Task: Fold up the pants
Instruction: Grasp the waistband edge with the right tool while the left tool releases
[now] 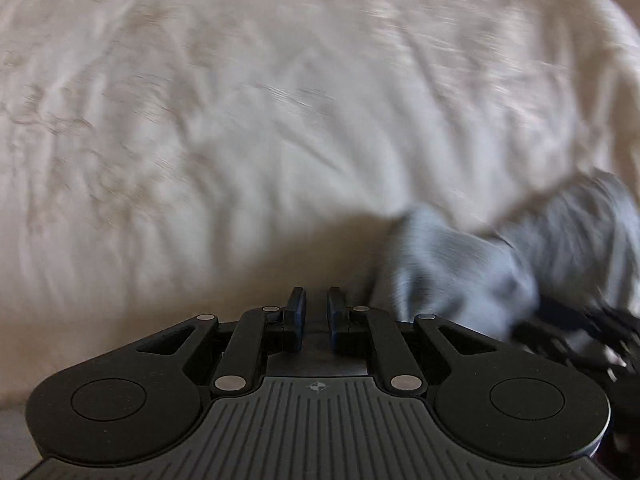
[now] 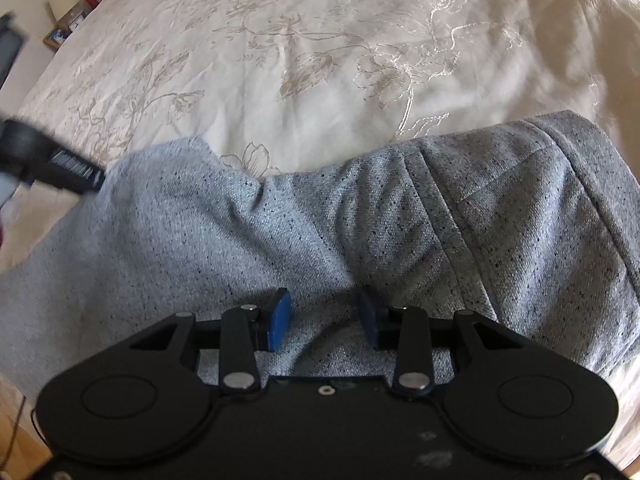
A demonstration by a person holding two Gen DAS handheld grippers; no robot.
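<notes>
Right gripper [image 2: 324, 318], released, hovers over the pants [image 2: 320, 220]; left gripper [image 1: 316, 318] clenched, empty. Pinch a flat edge, not bunched cloth.

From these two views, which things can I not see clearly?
- Left wrist view: motion blur smears the pants and the bedspread.
- Right wrist view: the pants' lower part lies under the right gripper; whether its pads press cloth is unclear.
- Shelf items, top left: too small.
</notes>
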